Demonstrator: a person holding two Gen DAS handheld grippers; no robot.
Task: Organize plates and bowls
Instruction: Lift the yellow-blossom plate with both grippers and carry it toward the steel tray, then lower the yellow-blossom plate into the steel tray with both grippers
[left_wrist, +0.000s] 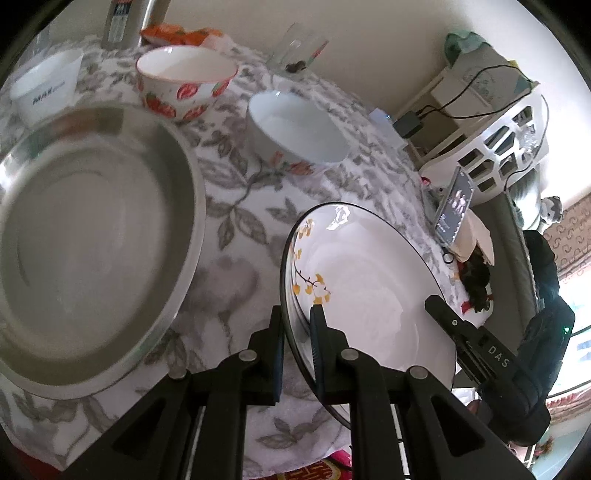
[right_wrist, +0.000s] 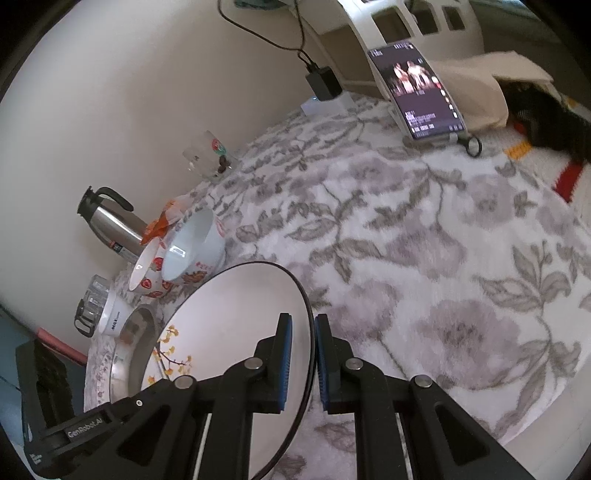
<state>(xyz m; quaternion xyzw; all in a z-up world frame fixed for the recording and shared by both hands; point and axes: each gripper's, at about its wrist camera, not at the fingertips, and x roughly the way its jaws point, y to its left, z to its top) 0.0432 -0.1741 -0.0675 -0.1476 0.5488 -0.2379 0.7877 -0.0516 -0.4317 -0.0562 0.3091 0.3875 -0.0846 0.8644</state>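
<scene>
Both grippers are clamping opposite rims of a white plate (left_wrist: 369, 280) with yellow leaves: the left gripper (left_wrist: 297, 325) and right gripper (right_wrist: 303, 332) are holding it tilted above the floral tablecloth (right_wrist: 424, 258), beside a steel dish (left_wrist: 92, 236) and two bowls (left_wrist: 299, 129).

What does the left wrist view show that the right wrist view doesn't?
Only the left wrist view: the whole inside of the round steel basin and a white slatted basket. Only the right wrist view: the steel flask's black handled lid. Both: the black-rimmed white plate with yellow leaves clamped at opposite edges by both grippers' jaws, the strawberry-patterned bowl and the lit phone.
</scene>
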